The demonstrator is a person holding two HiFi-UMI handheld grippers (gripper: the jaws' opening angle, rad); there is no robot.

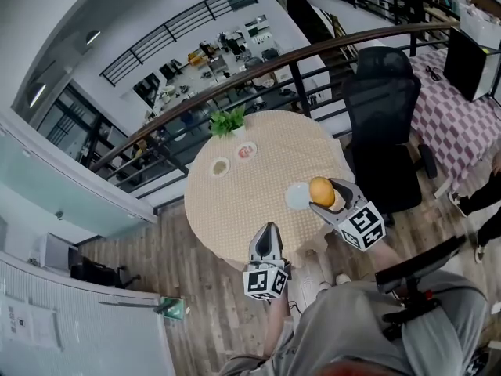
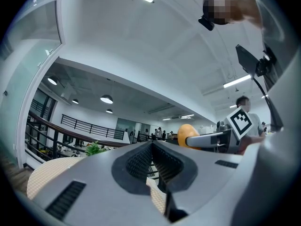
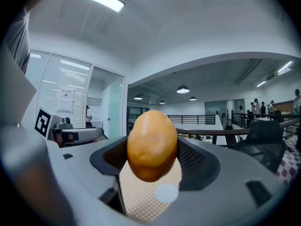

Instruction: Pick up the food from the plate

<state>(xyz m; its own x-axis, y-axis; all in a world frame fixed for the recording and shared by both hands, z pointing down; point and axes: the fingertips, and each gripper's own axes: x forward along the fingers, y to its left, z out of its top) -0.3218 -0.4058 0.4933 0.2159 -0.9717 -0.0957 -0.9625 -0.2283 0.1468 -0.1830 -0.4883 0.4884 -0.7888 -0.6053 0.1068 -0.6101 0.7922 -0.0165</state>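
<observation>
Two grippers show in my feed. My left gripper (image 1: pixel 267 233) hangs by the near edge of the one round table (image 1: pixel 235 218), its jaws pressed together on nothing. Farther back I count two small dishes, a left dish (image 1: pixel 220 166) and a right dish (image 1: pixel 246 151), plus one green plant (image 1: pixel 228 121). One white plate (image 1: pixel 294 198) lies on the table. Above it, my right gripper (image 1: pixel 325 195) pinches the single piece of food (image 1: pixel 321 190), an orange-yellow oval, clear of the plate. One black chair (image 1: pixel 381 100) stands rightmost.

The oval orange-yellow food (image 1: pixel 322 192) is clamped in the right hand-held gripper (image 1: pixel 323 194), above the white plate (image 1: pixel 296 198) at the table's (image 1: pixel 235 210) right edge.
</observation>
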